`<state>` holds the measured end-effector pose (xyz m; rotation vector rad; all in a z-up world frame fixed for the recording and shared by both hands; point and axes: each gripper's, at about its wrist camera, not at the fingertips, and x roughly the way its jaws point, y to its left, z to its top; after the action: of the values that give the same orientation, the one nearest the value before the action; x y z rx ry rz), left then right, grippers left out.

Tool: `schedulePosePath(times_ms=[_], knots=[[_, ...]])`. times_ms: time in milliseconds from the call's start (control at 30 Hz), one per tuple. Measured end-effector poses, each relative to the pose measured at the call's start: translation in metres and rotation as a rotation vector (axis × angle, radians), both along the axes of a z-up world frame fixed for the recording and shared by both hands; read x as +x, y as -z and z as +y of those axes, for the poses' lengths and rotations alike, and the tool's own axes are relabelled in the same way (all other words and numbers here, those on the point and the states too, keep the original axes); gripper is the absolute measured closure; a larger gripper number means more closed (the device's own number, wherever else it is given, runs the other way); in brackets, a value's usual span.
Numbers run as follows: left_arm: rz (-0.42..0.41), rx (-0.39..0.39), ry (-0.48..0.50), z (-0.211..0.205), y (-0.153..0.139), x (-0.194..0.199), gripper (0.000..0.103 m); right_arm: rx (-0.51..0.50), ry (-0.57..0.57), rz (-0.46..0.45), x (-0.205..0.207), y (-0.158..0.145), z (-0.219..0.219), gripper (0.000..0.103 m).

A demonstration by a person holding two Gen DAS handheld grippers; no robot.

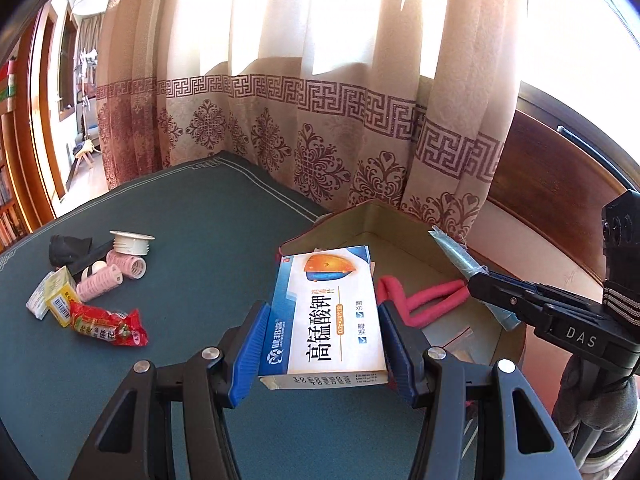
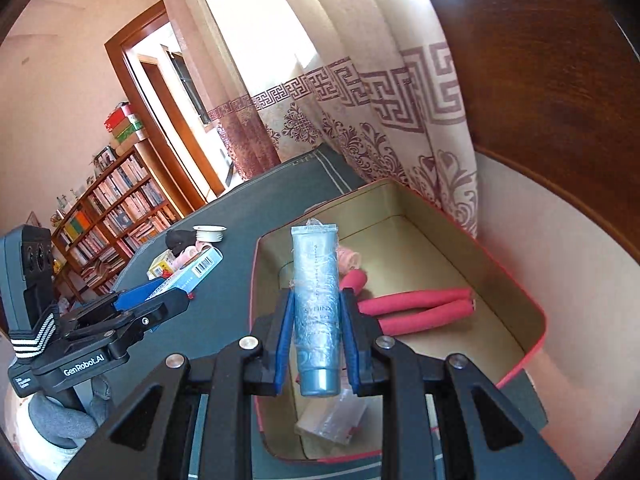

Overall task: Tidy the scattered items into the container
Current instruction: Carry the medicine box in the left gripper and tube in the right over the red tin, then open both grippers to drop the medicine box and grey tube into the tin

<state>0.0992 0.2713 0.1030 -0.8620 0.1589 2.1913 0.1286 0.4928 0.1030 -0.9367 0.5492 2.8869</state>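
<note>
My left gripper is shut on a white and blue medicine box and holds it above the near left rim of the open container. My right gripper is shut on a light blue tube, held over the container; the tube also shows in the left wrist view. Inside lie red foam rollers, a pink hair roller and a clear plastic bag. The left gripper with its box shows in the right wrist view.
On the green table to the left lie pink hair rollers, a white cap, a black item, a yellow box and a red snack packet. A patterned curtain hangs behind. A bookshelf stands far left.
</note>
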Motion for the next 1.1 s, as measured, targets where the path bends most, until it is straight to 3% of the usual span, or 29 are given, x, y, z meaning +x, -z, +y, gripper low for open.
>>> schedulePosePath(times_ms=[167,600,667,700,1000,1100], knots=[[0.005,0.000,0.038,0.028,-0.005,-0.004,0.046,0.084,0.069,-0.011,0.000,0.002,0.009,0.078],[-0.052,-0.002,0.059,0.064,0.009,-0.030,0.045,0.099,0.133,-0.052,-0.008,0.015,0.029,0.078],[-0.085,0.007,0.058,0.068,0.012,-0.036,0.034,0.083,0.149,-0.055,-0.009,0.017,0.033,0.077],[-0.100,0.012,0.054,0.068,0.014,-0.039,0.021,0.074,0.155,-0.058,-0.009,0.019,0.035,0.077],[-0.114,0.030,0.005,0.045,0.016,-0.048,0.021,0.049,0.164,-0.060,-0.013,0.022,0.033,0.076],[-0.109,0.028,-0.009,0.036,0.016,-0.048,0.021,0.049,0.157,-0.055,-0.012,0.021,0.027,0.065]])
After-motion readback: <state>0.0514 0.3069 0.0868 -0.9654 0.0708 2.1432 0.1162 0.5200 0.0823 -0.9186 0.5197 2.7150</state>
